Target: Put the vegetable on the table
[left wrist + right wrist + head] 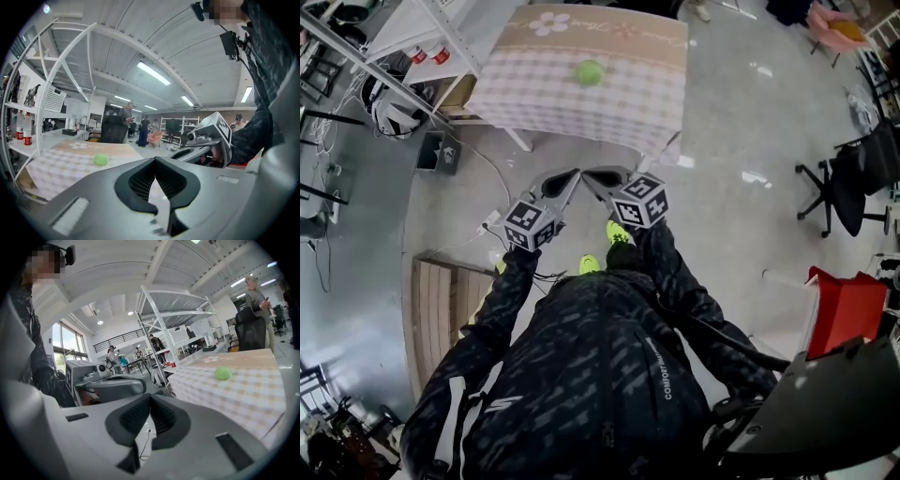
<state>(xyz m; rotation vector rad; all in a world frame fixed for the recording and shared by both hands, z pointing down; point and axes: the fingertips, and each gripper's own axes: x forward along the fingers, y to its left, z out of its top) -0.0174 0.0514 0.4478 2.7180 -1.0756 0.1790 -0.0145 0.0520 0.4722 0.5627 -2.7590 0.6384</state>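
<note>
Head view first: one counter (534, 94), square-topped and draped in a pink-and-white checked cloth with a floral band along its far edge. On it sits exactly one vegetable (589, 72), a small, smooth, round, pale-green ball near the middle of the cloth, touching nothing else. Nearer me, over the glossy grey floor (741, 122), I count two tools: left tongs (573, 174) and right tongs (590, 174). Both are grey moulded plastic with their tips almost meeting in a V, and each carries one cube with black-and-white square markers. Both are well short of the counter. Over to the left gripper view: the two jaws are pressed together, ribbed dark pads meeting along a seam, nothing between them. The green ball lies on the checked cloth off to the left, and the other tool shows at right. Now the right gripper view: same story, two jaws closed tight on nothing, a dark hollow lined with ribbed pads. The one vegetable sits on the cloth up at right, with a white metal rack (164, 315) beside the counter.
</note>
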